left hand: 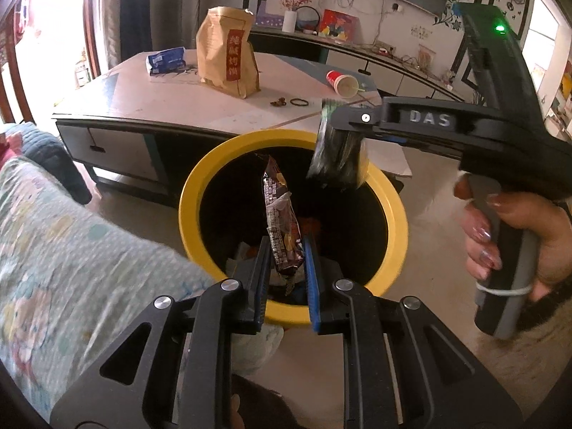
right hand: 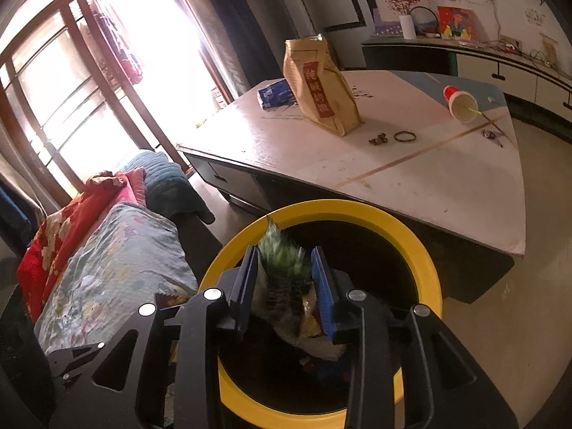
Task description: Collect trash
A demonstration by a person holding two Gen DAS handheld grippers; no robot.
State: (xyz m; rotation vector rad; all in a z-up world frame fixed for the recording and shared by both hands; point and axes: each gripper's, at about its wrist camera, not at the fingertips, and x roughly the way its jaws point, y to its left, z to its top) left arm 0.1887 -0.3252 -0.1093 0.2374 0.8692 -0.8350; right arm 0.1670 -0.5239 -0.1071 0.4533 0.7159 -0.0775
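Left gripper (left hand: 286, 268) pinches a brown snack wrapper (left hand: 280, 221); right gripper (right hand: 287, 286) pinches a green wrapper (right hand: 284, 261). Both hang over the yellow-rimmed bin (left hand: 397, 214). Light, crinkly, slippery film; best gripped mid-body.

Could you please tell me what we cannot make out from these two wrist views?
- Bin contents: mostly in shadow in both views, partly behind the wrappers.
- Green wrapper: motion-blurred in both views, print unreadable.
- Right gripper grip: wrapper sits between the fingers, contact unclear.
- Brown crumbs on the table: too small to identify.
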